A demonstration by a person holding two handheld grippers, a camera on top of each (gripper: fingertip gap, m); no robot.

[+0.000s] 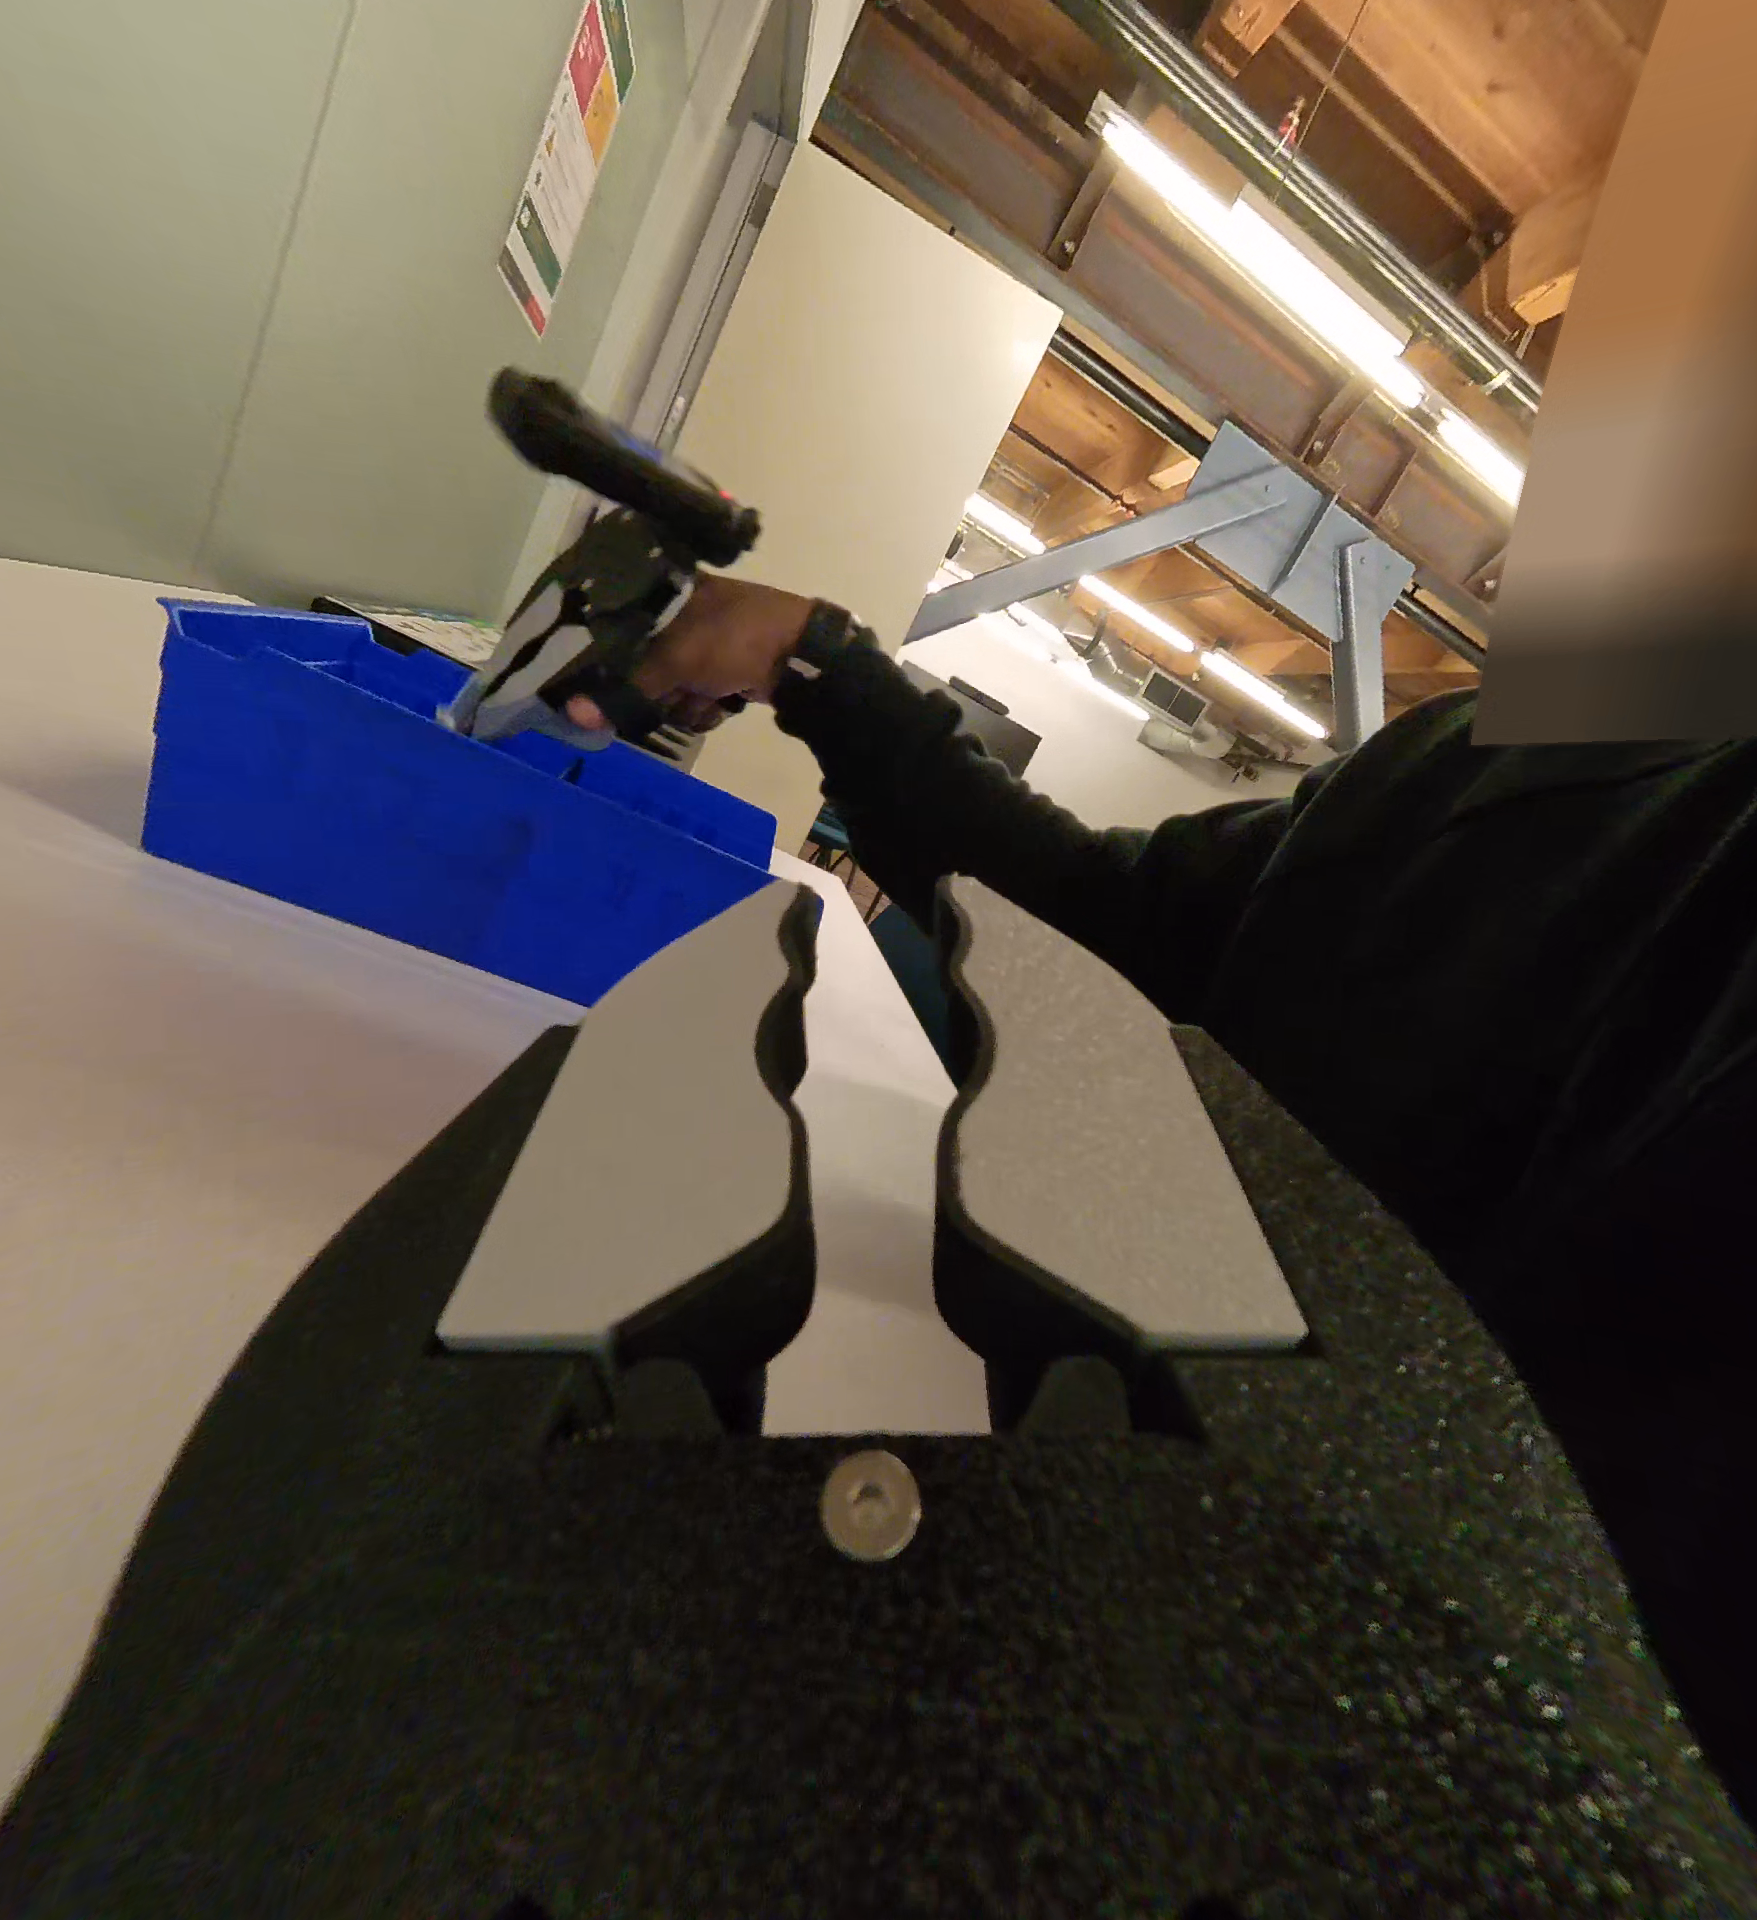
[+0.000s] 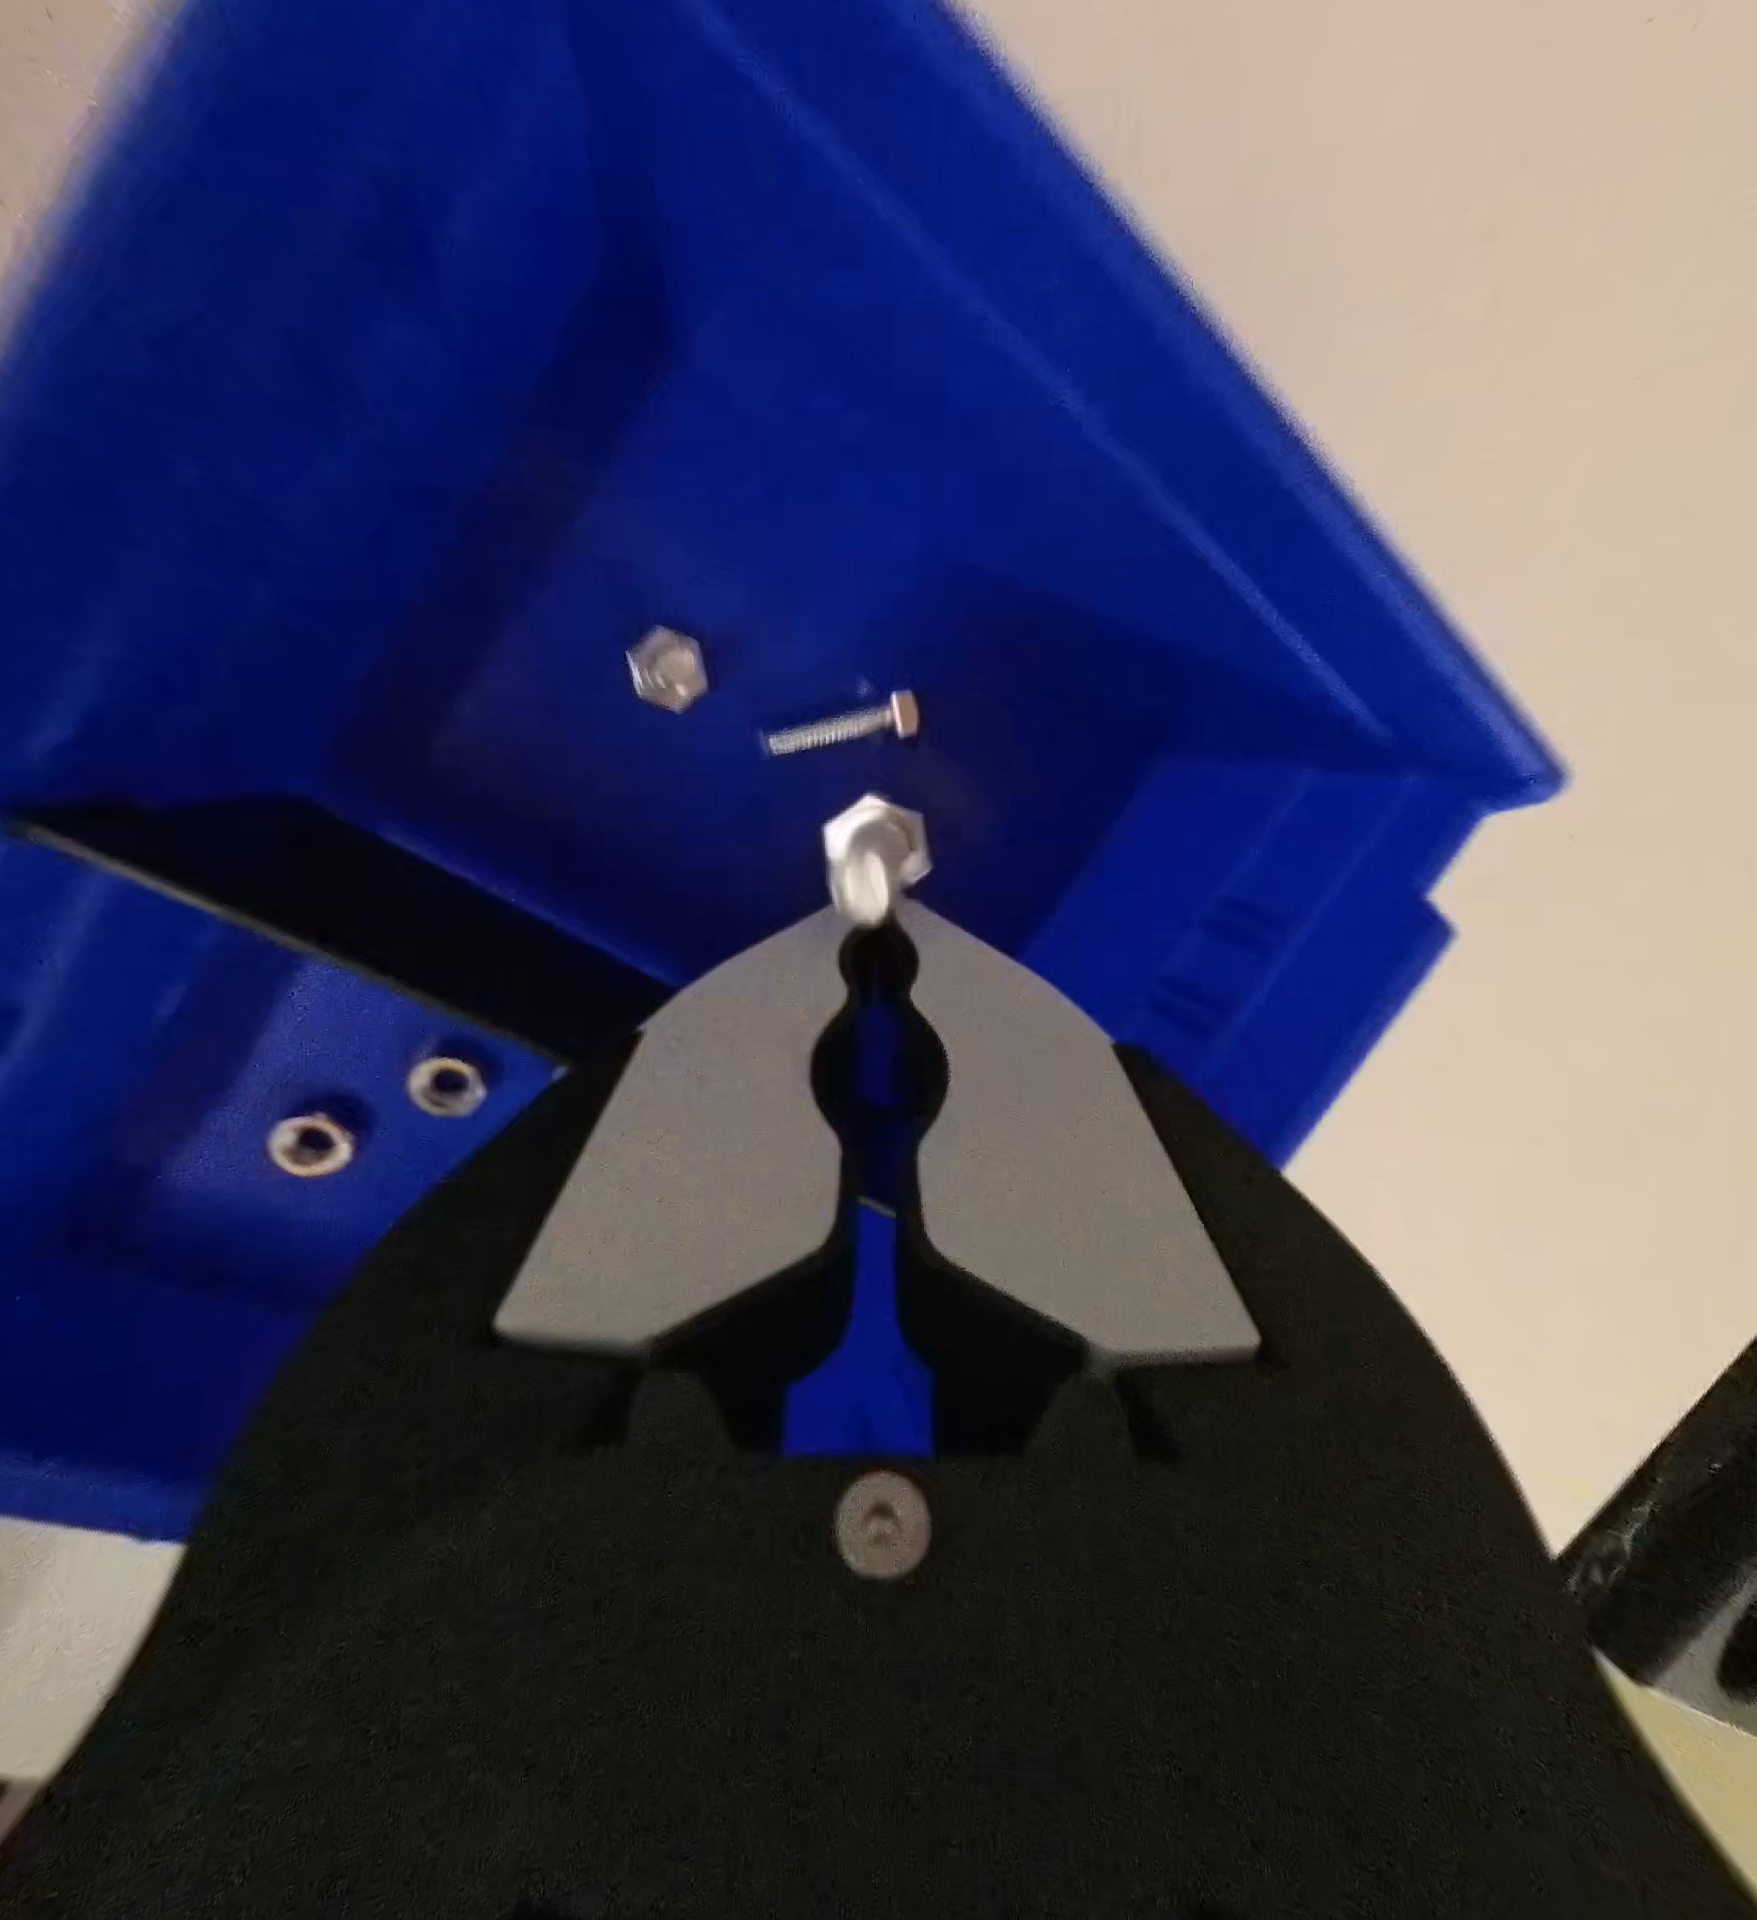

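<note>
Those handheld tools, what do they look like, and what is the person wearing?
Each tool has two flat grey fingers with wavy black inner edges, on a rough black body with one silver screw. The person wears a black long sleeve and a dark wrist strap.

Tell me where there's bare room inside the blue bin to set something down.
The blue bin floor is bare along the far wall, beyond the hex nut. It is crowded by the right gripper: a lying bolt, the gripped bolt, two washers past the divider.

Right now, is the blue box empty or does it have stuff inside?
Not empty. The blue box holds a loose bolt, a nut and two small rings past a black divider.
</note>
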